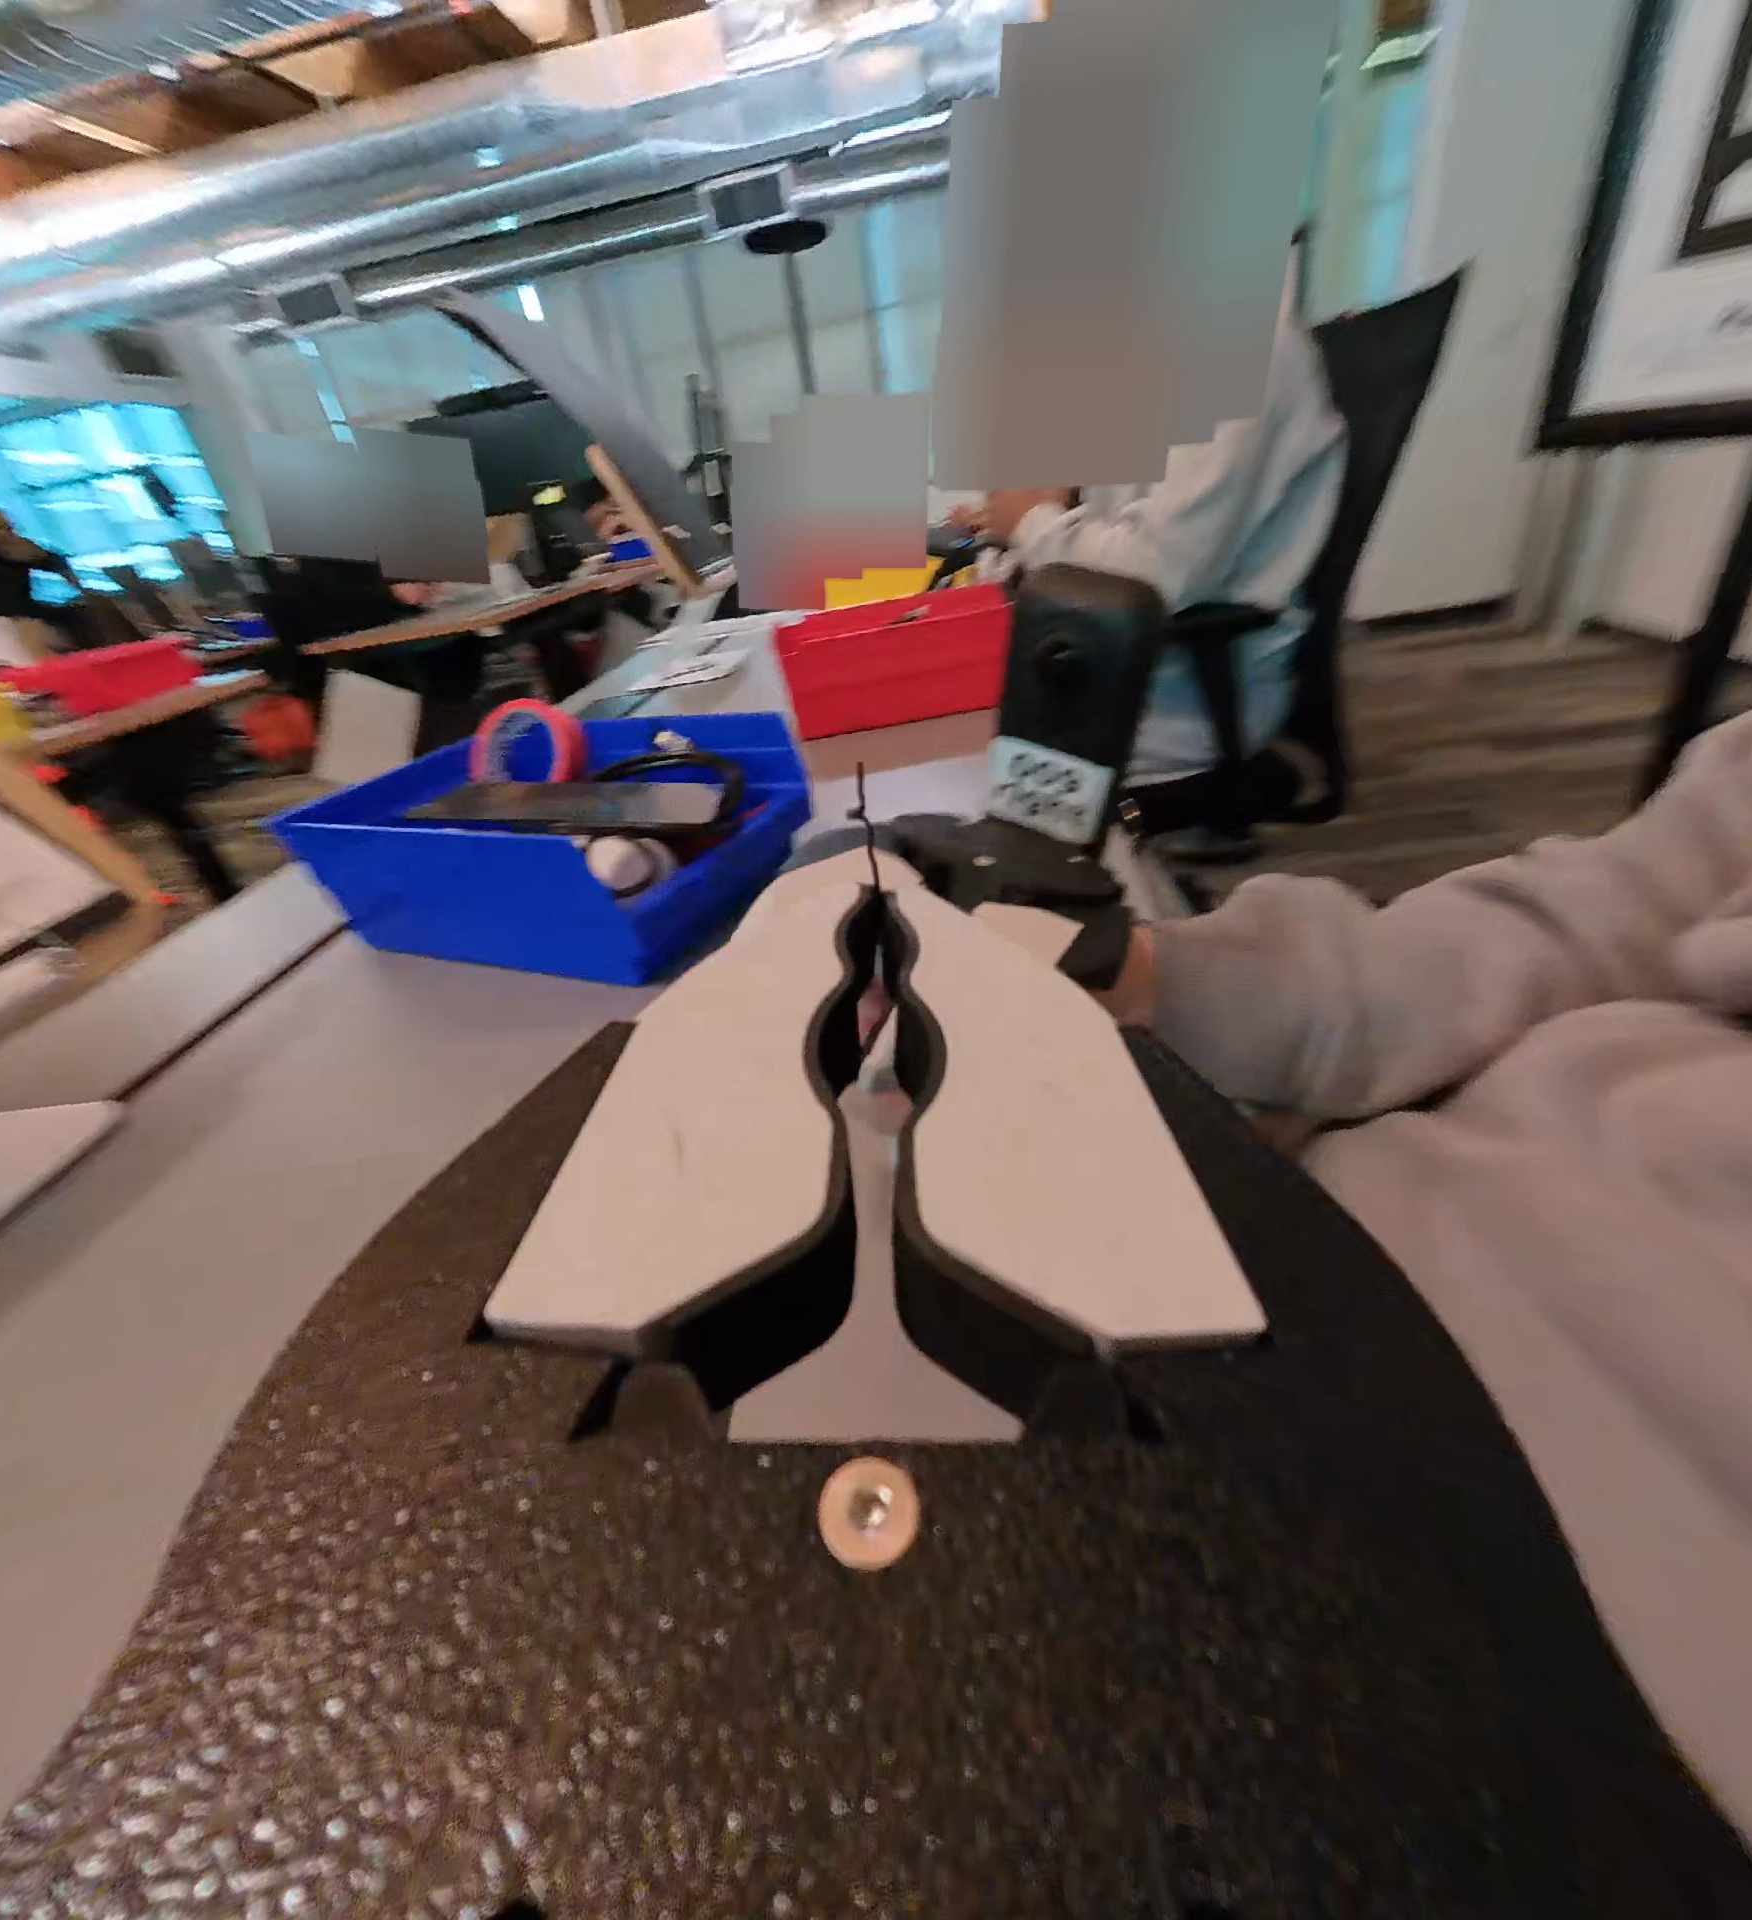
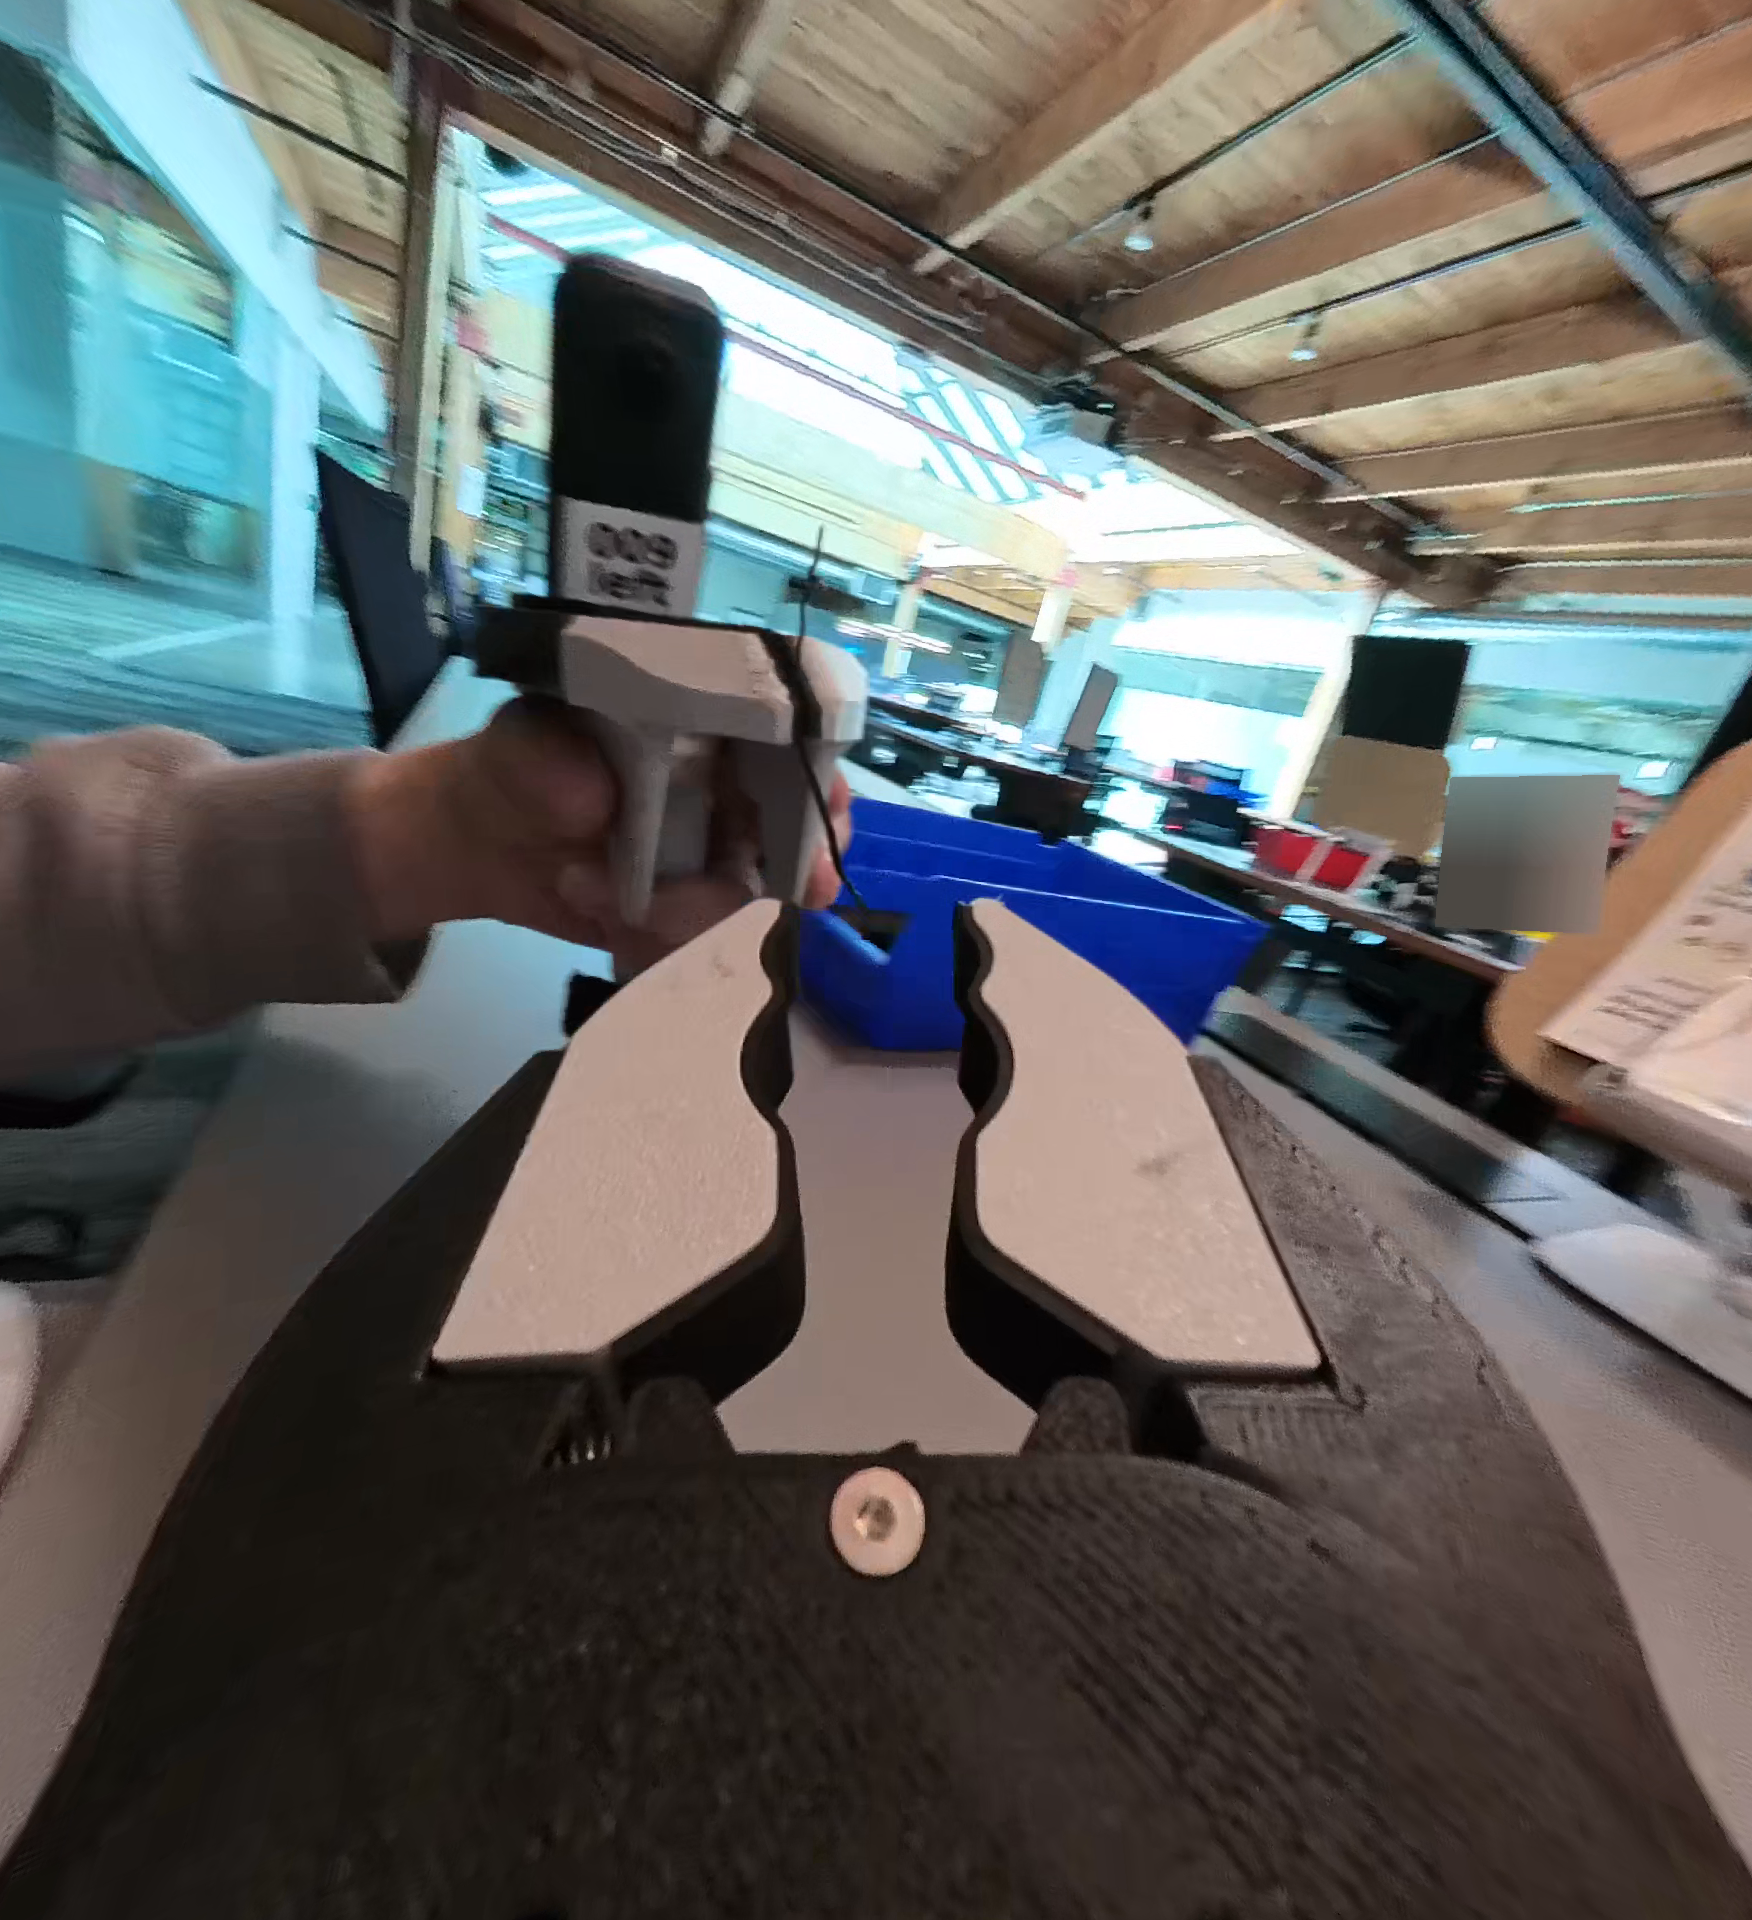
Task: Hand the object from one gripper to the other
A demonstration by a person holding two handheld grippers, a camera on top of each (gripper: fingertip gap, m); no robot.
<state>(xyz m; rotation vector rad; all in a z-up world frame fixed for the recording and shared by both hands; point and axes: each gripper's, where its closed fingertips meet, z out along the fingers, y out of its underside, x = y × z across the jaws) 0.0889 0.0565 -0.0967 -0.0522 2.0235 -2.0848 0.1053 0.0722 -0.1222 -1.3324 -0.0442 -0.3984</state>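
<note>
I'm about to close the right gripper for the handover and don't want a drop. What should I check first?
1. Left gripper shut on the thin black plastic tie: ok.
2. Right gripper open to receive: ok.
3. Free tie length to grab: ok, it sticks out above and below the left gripper in the right wrist view.
4. Tie between the right gripper's fingers: not ok, it appears to hang just ahead of the fingertips.
5. Tie's lower end clear of the blue plastic bin behind it: cannot tell.
</note>
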